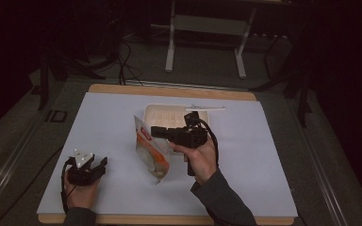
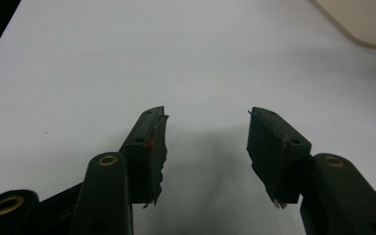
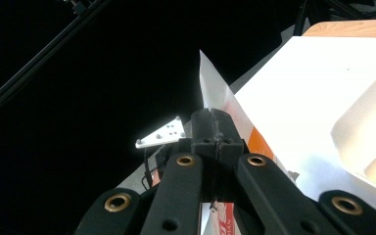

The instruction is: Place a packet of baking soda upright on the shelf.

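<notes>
Centrally on the white sheet (image 1: 113,141) that covers the table (image 1: 169,91), a flat snack packet (image 1: 150,149) is held up off the surface; it is white along its upper edge and orange lower down, with a small red label near the top and pale contents showing through the middle; its print is too small to read. Its long axis runs from about 11 o'clock down to 5 o'clock in the high view, the upper corner pointing toward 11 and the lower end hanging just above the sheet. The right gripper (image 1: 156,132) comes in from 3 o'clock, carried by the right hand (image 1: 200,157), and its 2 jaws are pressed together on the packet's upper edge; in the right gripper view the jaws meet with no gap and the packet's white corner (image 3: 210,85) rises as a point above them, orange print showing beside and below.

Just behind the packet, toward 12 o'clock, lies a pale tray (image 1: 176,114) with shallow compartments, and a thin white stick (image 1: 206,108) rests along its far rim.

The left gripper (image 1: 102,163) sits at about 8 o'clock on the sheet, well apart from the packet, held by the left hand (image 1: 81,186); its jaws stand wide apart with bare sheet between them, gripping nothing, and its grey 3-cornered plate (image 1: 83,157) faces up.
</notes>
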A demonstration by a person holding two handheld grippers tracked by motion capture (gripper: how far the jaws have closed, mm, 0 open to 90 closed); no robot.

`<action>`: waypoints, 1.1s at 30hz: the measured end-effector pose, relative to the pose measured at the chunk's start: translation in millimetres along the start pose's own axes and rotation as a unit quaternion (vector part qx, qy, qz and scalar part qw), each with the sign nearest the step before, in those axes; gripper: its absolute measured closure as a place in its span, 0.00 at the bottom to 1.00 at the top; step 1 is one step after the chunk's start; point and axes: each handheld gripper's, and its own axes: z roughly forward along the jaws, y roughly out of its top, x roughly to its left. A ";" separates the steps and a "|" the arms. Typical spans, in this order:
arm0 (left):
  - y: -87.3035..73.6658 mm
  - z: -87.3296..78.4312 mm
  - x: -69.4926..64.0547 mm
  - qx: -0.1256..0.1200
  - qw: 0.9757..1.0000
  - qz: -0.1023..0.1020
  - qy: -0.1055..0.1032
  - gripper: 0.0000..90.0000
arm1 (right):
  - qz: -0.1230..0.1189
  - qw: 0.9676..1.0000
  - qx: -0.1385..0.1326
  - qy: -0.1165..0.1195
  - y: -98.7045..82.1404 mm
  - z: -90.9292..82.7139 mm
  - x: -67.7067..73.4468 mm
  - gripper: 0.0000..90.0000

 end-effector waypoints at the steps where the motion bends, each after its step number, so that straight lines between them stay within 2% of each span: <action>1: 0.0 0.0 0.0 0.000 1.000 0.000 0.000 0.54 | 0.000 1.000 -0.002 0.000 0.8 -0.2 -0.3 1.00; 33: 0.0 -0.2 0.3 -0.001 1.000 -0.001 0.000 0.54 | 0.017 0.999 -0.042 -0.007 23.0 -10.4 -4.7 1.00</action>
